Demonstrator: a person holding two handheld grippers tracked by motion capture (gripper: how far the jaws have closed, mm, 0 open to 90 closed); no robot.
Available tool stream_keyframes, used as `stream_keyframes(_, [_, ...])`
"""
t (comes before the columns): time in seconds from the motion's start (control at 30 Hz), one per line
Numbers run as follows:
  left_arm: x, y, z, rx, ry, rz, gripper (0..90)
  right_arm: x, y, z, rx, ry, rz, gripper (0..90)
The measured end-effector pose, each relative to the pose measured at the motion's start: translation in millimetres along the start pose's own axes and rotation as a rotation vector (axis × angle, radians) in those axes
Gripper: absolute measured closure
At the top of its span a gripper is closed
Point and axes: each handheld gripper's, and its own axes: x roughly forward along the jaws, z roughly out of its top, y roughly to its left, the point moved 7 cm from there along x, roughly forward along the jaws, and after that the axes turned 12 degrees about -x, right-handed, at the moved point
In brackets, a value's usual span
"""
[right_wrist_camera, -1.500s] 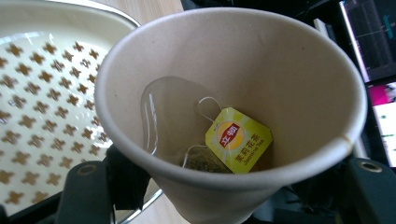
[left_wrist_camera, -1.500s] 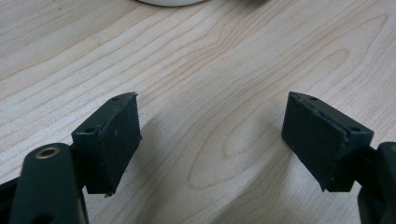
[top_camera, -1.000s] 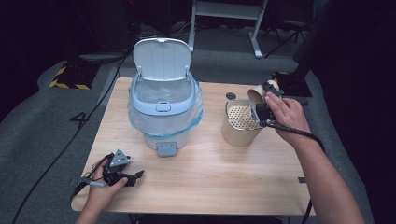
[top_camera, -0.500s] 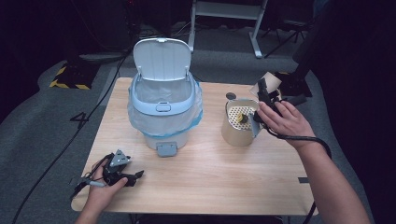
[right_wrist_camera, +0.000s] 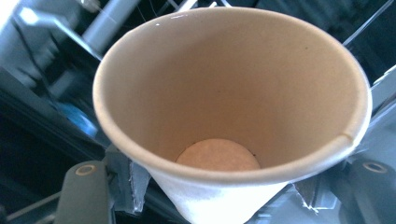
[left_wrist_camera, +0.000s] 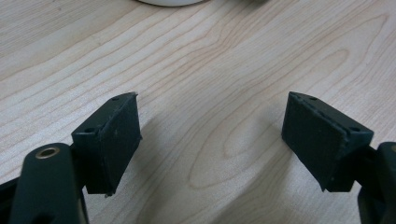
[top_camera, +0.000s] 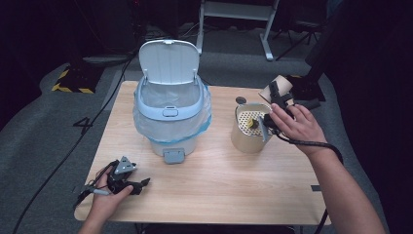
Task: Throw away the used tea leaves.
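A light wooden table (top_camera: 209, 185) is set on grey carpet in a dark room. The paper cup (top_camera: 275, 88) is pinched by the right gripper (top_camera: 272, 105) above the perforated tan container (top_camera: 247, 139); its empty interior is revealed in the right gripper view. The left gripper (top_camera: 127, 180) rests spread, nothing between.

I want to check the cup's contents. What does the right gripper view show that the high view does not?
Right gripper view alone: the paper cup's inside, empty to its round bottom. High view alone: the strainer pot with a yellow bit inside, the open-lidded bin, the table, and the left gripper resting open. Both share the cup clamped in the right gripper.
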Motion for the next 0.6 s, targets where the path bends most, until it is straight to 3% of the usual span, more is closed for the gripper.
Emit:
stream_keyframes(0.27, [0.0, 0.0, 0.0, 0.0, 0.0, 0.0, 19.8, 6.5, 14.1, 0.1, 0.629, -0.209, 0.233, 30.8])
stream_keyframes(0.33, [0.0, 0.0, 0.0, 0.0, 0.0, 0.0, 19.8, 7.3, 17.5, -0.8, 0.834, -0.272, 0.311, 30.7])
stream_keyframes(0.37, [0.0, 0.0, 0.0, 0.0, 0.0, 0.0, 19.8, 7.7, 18.4, -1.6, 0.895, -0.288, 0.332, 30.7])
stream_keyframes(0.47, [0.0, 0.0, 0.0, 0.0, 0.0, 0.0, 19.8, 8.5, 22.3, -2.2, 1.144, -0.353, 0.423, 30.3])
stream_keyframes(0.5, [0.0, 0.0, 0.0, 0.0, 0.0, 0.0, 19.8, 8.7, 23.3, -2.6, 1.21, -0.371, 0.445, 30.3])
stream_keyframes(0.53, [0.0, 0.0, 0.0, 0.0, 0.0, 0.0, 19.8, 8.7, 23.3, -2.6, 1.21, -0.371, 0.445, 30.3])
stream_keyframes(0.57, [0.0, 0.0, 0.0, 0.0, 0.0, 0.0, 19.8, 8.6, 23.9, -2.4, 1.291, -0.402, 0.475, 30.3])
stream_keyframes(0.6, [0.0, 0.0, 0.0, 0.0, 0.0, 0.0, 19.8, 8.2, 24.6, -2.0, 1.421, -0.463, 0.526, 30.3])
